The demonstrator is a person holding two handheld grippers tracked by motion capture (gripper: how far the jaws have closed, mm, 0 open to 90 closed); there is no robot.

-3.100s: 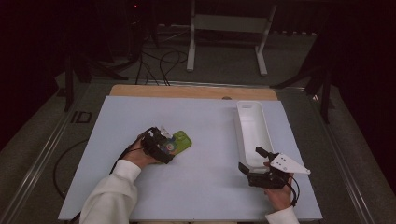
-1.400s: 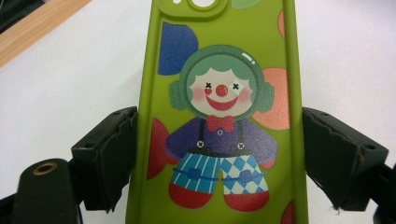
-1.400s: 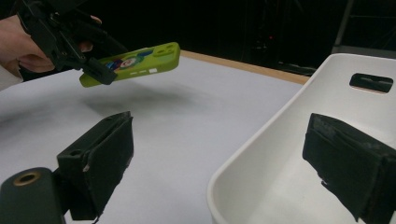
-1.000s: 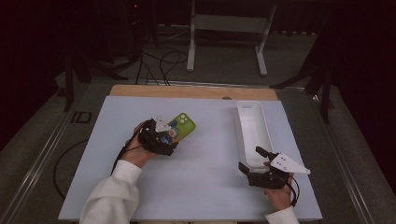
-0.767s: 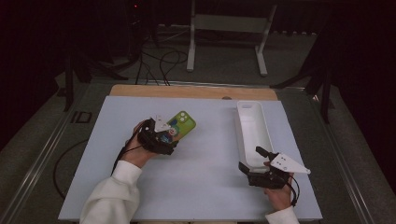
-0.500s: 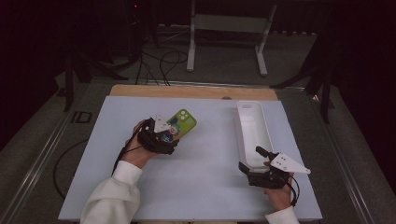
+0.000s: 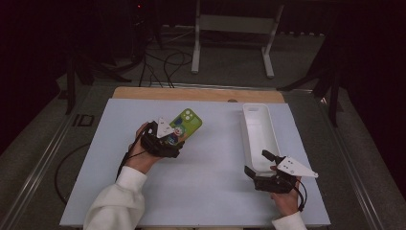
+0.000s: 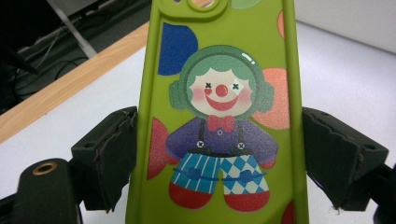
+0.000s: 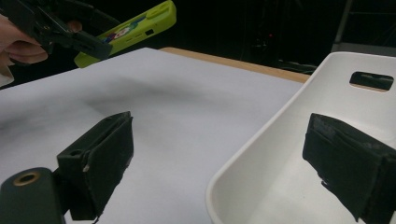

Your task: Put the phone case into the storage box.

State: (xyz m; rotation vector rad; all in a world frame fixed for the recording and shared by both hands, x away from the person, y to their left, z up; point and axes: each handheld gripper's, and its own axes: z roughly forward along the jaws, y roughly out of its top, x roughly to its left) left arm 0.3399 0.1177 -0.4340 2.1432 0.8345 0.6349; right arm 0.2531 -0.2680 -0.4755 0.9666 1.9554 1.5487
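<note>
The left claw (image 7: 173,139) grips a lime-green phone case (image 7: 184,126) by its two long edges, jaws spread wide to span its width, and holds it lifted off the pale worktop (image 7: 206,191) left of centre. The case's long axis runs away from the claw toward about one o'clock in the high view, camera end farthest out. The white tray (image 7: 249,139) it seems bound for lies at about three o'clock from the case, well apart, its own long axis running twelve to six. The right claw (image 7: 256,163) stands open and empty at the tray's near end, one jaw inside the rim, so it is the nearer hand to the tray. The case looks like soft matte rubber with a printed clown; the tray is smooth, hard white plastic with rounded walls and a slot handle.
</note>
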